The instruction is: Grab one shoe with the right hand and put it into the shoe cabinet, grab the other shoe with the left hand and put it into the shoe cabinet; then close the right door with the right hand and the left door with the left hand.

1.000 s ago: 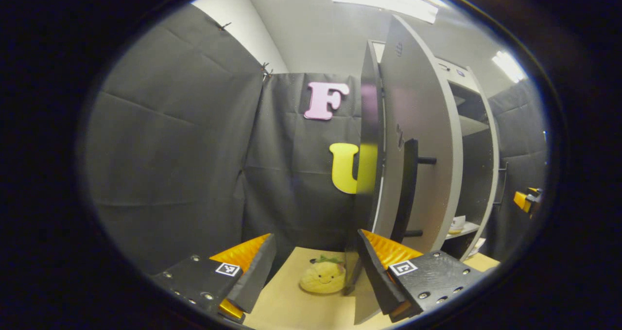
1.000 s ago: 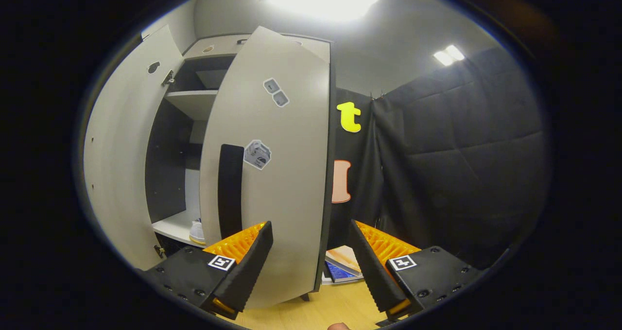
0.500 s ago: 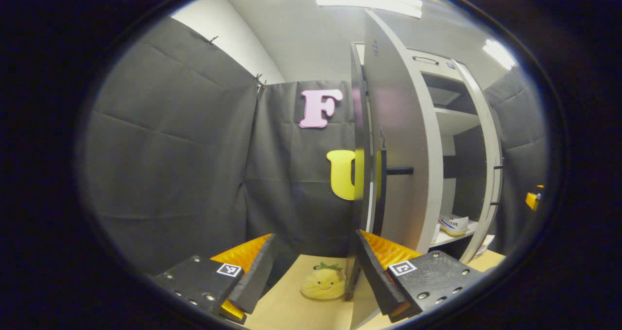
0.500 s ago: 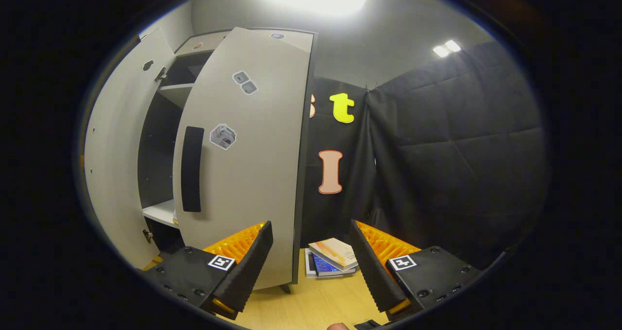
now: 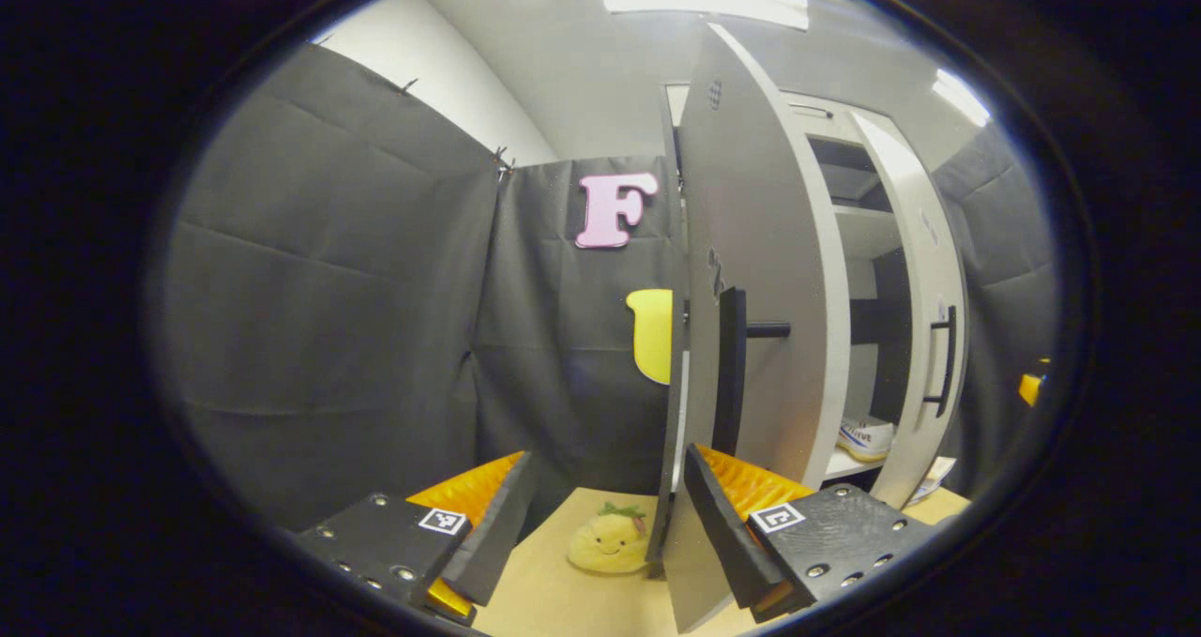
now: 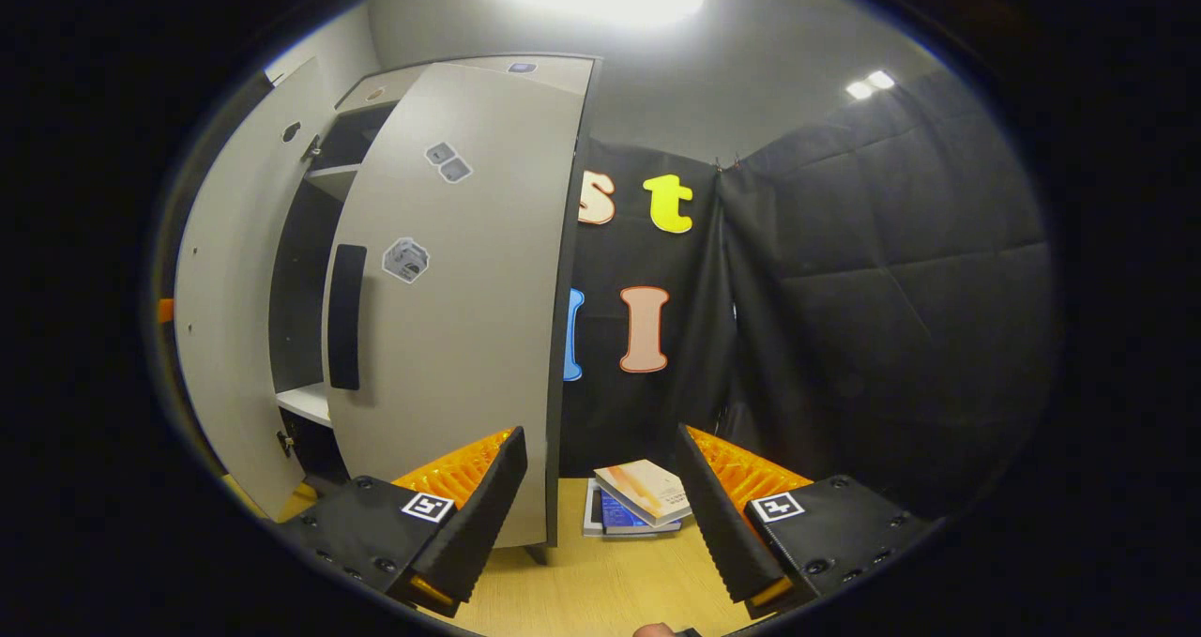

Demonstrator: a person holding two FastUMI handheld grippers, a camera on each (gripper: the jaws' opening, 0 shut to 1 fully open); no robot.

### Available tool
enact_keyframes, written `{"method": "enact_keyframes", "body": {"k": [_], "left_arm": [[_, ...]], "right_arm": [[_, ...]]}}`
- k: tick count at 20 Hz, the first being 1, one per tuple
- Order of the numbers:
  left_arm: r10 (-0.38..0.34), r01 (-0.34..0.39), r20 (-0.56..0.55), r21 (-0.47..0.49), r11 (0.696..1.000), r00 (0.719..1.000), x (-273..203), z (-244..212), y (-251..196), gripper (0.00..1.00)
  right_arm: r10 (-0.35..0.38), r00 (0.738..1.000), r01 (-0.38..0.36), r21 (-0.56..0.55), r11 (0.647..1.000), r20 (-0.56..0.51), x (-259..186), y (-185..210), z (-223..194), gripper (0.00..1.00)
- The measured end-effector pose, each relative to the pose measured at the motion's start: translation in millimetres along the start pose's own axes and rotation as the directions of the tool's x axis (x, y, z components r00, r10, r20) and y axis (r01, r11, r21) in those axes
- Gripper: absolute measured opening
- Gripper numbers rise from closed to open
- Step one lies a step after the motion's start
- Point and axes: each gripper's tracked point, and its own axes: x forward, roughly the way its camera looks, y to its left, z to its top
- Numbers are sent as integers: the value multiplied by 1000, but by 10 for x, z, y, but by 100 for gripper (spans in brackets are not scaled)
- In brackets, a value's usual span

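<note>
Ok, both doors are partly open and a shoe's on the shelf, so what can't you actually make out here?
- Second shoe: in the left gripper view one shoe shows on the shelf; the left door covers the rest of that shelf.
- Cabinet inside: in the right gripper view the right door hides most of it.
- Books: covers too small to make out.
- Toy: door edge crosses its side.

Left gripper [image 5: 605, 524]: jaws spread wide, nothing between them, held level and pointing forward, fingers [image 5: 718, 534] low in the left gripper view. Right gripper [image 6: 600, 515]: likewise wide apart and empty, pointing forward. Fingertip of the holding hand [image 6: 654, 629] at the bottom edge of the right gripper view.
</note>
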Motion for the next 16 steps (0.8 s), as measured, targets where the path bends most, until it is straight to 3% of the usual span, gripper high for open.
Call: {"method": "enact_keyframes", "body": {"k": [5, 16], "left_arm": [[-5, 5, 2, 4, 1000, 1000, -25, 0, -253, 100], [-149, 150, 24, -57, 987, 989, 350, -15, -1478, 100]], "right_arm": [[18, 1000, -18, -3, 1000, -4, 7, -121, -52, 99], [8, 1000, -7, 14, 1000, -16, -113, -473, -194, 99]]}}
